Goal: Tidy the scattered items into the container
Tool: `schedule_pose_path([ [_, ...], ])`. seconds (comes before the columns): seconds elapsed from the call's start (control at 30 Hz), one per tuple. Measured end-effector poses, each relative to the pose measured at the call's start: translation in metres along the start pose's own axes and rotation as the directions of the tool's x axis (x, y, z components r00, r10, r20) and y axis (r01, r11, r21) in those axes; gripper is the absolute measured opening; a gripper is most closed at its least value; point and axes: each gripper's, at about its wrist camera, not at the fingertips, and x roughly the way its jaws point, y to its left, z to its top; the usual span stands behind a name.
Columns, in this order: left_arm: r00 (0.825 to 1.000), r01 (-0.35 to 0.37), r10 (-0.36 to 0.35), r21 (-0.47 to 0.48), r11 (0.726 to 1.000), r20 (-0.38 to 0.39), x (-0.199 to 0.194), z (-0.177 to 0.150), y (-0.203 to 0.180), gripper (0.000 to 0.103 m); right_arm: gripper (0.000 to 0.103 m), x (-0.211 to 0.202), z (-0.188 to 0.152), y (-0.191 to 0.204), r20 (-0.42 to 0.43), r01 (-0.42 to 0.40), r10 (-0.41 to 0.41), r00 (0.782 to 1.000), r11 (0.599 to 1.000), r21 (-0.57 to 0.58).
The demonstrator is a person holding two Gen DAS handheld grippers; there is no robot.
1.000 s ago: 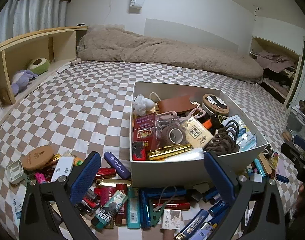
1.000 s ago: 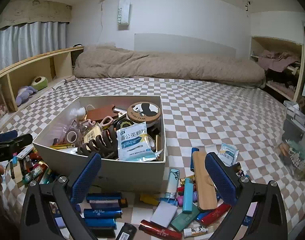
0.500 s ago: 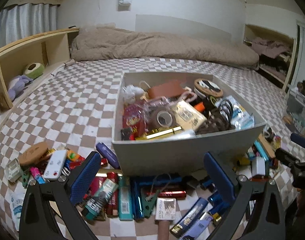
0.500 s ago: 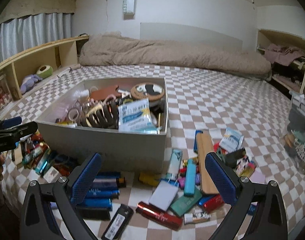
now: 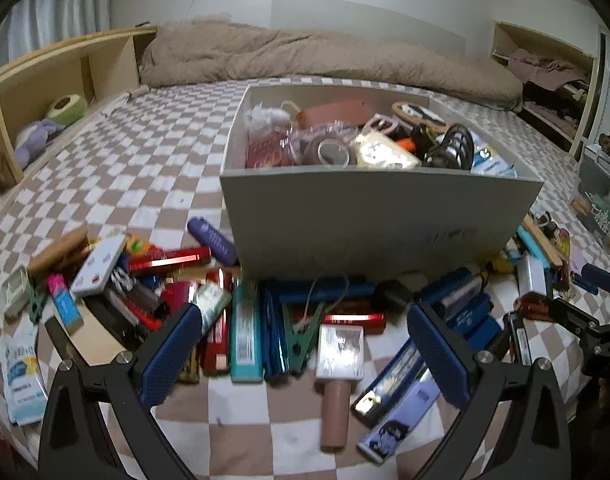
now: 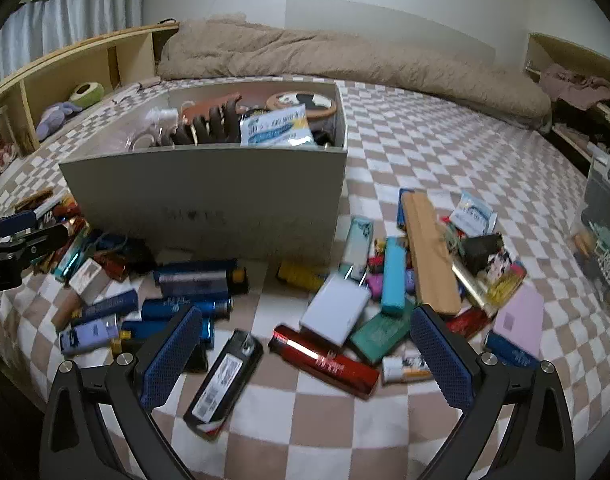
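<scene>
The box (image 5: 379, 216) sat on the checked bedspread (image 6: 445, 148), already heaped with items, yet many lighters (image 6: 193, 276) and packets (image 5: 21, 372) lay scattered before it. Both the left gripper (image 5: 305, 344) and right gripper (image 6: 305, 344) stood spread apart, empty.

both cameras are sitting low over the checkered bed (image 5: 125, 168), each looking forward between its own two wide-spread fingers toward the far wall. the left wrist view is facing the grey box (image 5: 381, 216) from close in front, slightly to its left. the right wrist view is facing the same box (image 6: 209, 200) from its front right, a little farther back. both are sharing the box and the litter before it; each is catching the other gripper at its edge.
</scene>
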Motion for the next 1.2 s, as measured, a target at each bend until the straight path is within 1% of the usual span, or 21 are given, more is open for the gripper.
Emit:
schedule_pose_path([
  [0.03, 1.0, 0.005, -0.005, -0.001, 1.0, -0.01, 0.001, -0.003, 0.0, 0.101, 0.103, 0.0, -0.002, 0.0, -0.007, -0.002, 0.002, 1.0, 1.0, 0.001],
  [0.07, 1.0, 0.011, -0.011, -0.001, 1.0, -0.018, 0.002, -0.005, -0.001, 0.094, 0.103, 0.001, -0.006, 0.001, -0.014, -0.003, 0.003, 1.0, 1.0, 0.006],
  [0.13, 0.999, 0.023, -0.023, 0.0, 1.0, -0.036, 0.003, -0.009, -0.003, 0.087, 0.103, 0.002, -0.011, 0.0, -0.026, -0.005, 0.006, 1.0, 1.0, 0.022],
  [0.2, 0.998, 0.035, -0.035, 0.001, 0.999, -0.056, 0.005, -0.013, -0.004, 0.082, 0.103, 0.004, -0.017, -0.001, -0.047, -0.018, 0.02, 0.999, 0.999, 0.041],
  [0.27, 0.996, 0.048, -0.048, 0.005, 0.999, -0.074, 0.007, -0.019, -0.005, 0.074, 0.103, 0.005, -0.023, -0.001, -0.065, -0.024, 0.027, 0.998, 0.999, 0.048],
  [0.33, 0.993, 0.067, -0.066, 0.001, 0.998, -0.093, 0.008, -0.025, -0.005, 0.073, 0.103, 0.006, -0.029, 0.0, -0.076, -0.023, 0.026, 0.997, 0.999, 0.048],
  [0.4, 0.992, 0.067, -0.067, -0.007, 0.998, -0.106, 0.009, -0.031, -0.003, 0.069, 0.103, 0.005, -0.035, 0.0, -0.083, -0.019, 0.024, 0.996, 0.998, 0.063],
  [0.43, 0.991, 0.067, -0.067, -0.008, 0.998, -0.113, 0.009, -0.034, -0.002, 0.065, 0.103, 0.004, -0.037, -0.001, -0.082, -0.02, 0.026, 0.996, 0.997, 0.076],
  [0.53, 0.988, 0.071, -0.072, -0.012, 0.997, -0.134, 0.01, -0.042, -0.001, 0.06, 0.103, 0.003, -0.042, -0.002, -0.096, -0.05, 0.061, 0.994, 0.992, 0.117],
  [0.6, 0.986, 0.073, -0.074, -0.014, 0.997, -0.149, 0.011, -0.047, -0.001, 0.059, 0.103, 0.003, -0.045, 0.0, -0.102, -0.06, 0.073, 0.992, 0.991, 0.122],
  [0.73, 0.987, 0.073, -0.075, -0.018, 0.997, -0.143, 0.01, -0.051, -0.002, 0.058, 0.103, 0.006, -0.048, 0.009, -0.107, -0.063, 0.074, 0.992, 0.993, 0.095],
  [0.8, 0.986, 0.087, -0.09, -0.023, 0.996, -0.142, 0.01, -0.051, -0.002, 0.05, 0.103, 0.008, -0.048, 0.015, -0.112, -0.059, 0.068, 0.991, 0.995, 0.075],
  [0.83, 0.984, 0.102, -0.104, -0.026, 0.994, -0.143, 0.01, -0.051, -0.002, 0.043, 0.103, 0.01, -0.048, 0.017, -0.114, -0.057, 0.064, 0.991, 0.996, 0.067],
  [0.87, 0.983, 0.116, -0.119, -0.03, 0.993, -0.143, 0.01, -0.051, -0.003, 0.038, 0.103, 0.011, -0.048, 0.02, -0.116, -0.054, 0.061, 0.991, 0.997, 0.059],
  [0.9, 0.982, 0.123, -0.125, -0.027, 0.992, -0.142, 0.01, -0.051, -0.004, 0.035, 0.103, 0.012, -0.048, 0.023, -0.116, -0.053, 0.058, 0.991, 0.997, 0.051],
  [0.97, 0.981, 0.137, -0.138, -0.018, 0.99, -0.14, 0.01, -0.051, -0.007, 0.027, 0.103, 0.014, -0.048, 0.027, -0.117, -0.054, 0.058, 0.991, 0.998, 0.041],
  [1.03, 0.979, 0.15, -0.15, -0.016, 0.989, -0.14, 0.009, -0.052, -0.008, 0.024, 0.103, 0.016, -0.048, 0.03, -0.12, -0.048, 0.052, 0.991, 0.998, 0.032],
  [1.13, 0.978, 0.152, -0.152, -0.013, 0.988, -0.142, 0.008, -0.053, -0.007, 0.023, 0.103, 0.019, -0.051, 0.032, -0.133, -0.025, 0.027, 0.991, 1.0, 0.015],
  [1.2, 0.977, 0.156, -0.157, -0.018, 0.988, -0.145, 0.006, -0.056, -0.005, 0.022, 0.103, 0.02, -0.053, 0.032, -0.137, -0.014, 0.014, 0.991, 1.0, 0.003],
])
